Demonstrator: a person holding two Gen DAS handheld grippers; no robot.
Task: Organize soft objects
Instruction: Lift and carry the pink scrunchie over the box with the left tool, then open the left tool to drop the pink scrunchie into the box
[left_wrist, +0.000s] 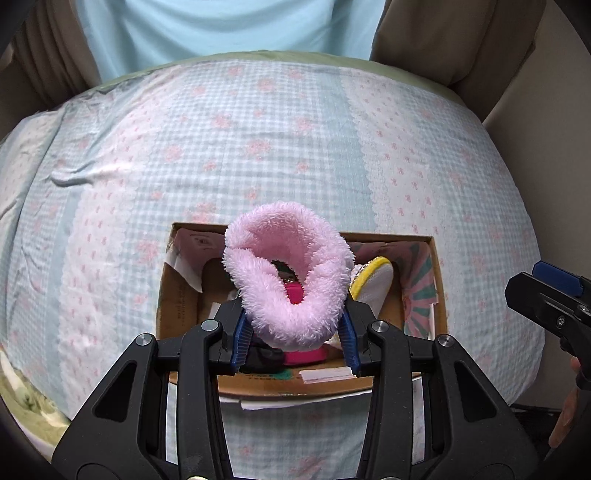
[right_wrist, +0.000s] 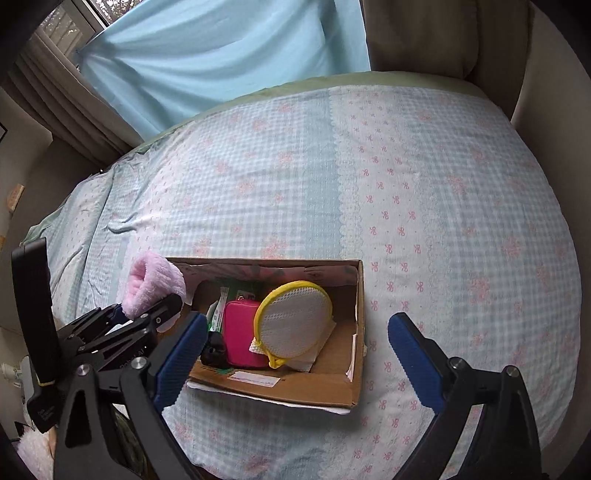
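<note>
Gripping a pink fluffy band (left_wrist: 286, 273) between its blue pads, my left claw (left_wrist: 295, 341) hangs over the near edge of an open cardboard box (left_wrist: 177, 295) that sits on the bed (left_wrist: 258, 147). The band is a plush loop, pinched at its lower end and standing up above the box's left half, so it hides much of what lies inside from the left wrist view. From the right wrist view the band (right_wrist: 153, 286) shows at the box's left wall, clear of the contents. My right claw (right_wrist: 297, 360) is spread wide and holds nothing; its left finger reaches over the box's near left corner, its right finger is out over the bedspread beside the box (right_wrist: 354, 369). Inside the box a round white mesh pad with a yellow rim (right_wrist: 295, 319) leans tilted against a pink pouch (right_wrist: 242, 334), the two touching; a small black thing (right_wrist: 213, 352) sits just left of the pouch, and green and white packets stand behind it. The bedspread is pale blue check with pink flowers and bows. A light blue curtain (right_wrist: 221, 55) hangs beyond the far side of the bed.
</note>
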